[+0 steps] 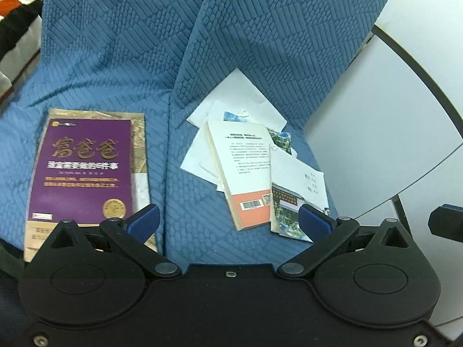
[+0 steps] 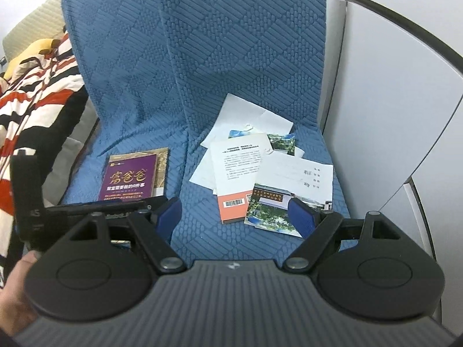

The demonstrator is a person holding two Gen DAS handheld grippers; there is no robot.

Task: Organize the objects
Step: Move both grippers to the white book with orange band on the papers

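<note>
A purple book [image 1: 81, 167] [image 2: 130, 179] lies flat on a brownish volume on the left of the blue quilted seat [image 1: 196, 231]. To its right is a loose pile: a cream book with an orange strip and barcode [image 1: 246, 167] [image 2: 235, 173], a photo card [image 1: 285, 214] [image 2: 269, 208], a handwritten white sheet [image 1: 306, 179] and more white sheets [image 1: 243, 98]. My left gripper [image 1: 230, 224] hangs open above the seat between book and pile, nothing in its jaws. My right gripper [image 2: 235, 217] is open too, its right pad over the photo card's near corner.
The blue cover [image 2: 202, 57] runs up the backrest. White panels [image 2: 390, 115] stand close on the right. A red, black and white striped blanket [image 2: 34, 101] with a yellow plush toy lies to the left. A hand [image 2: 14, 289] and the left gripper's black body [image 2: 86, 211] show at lower left.
</note>
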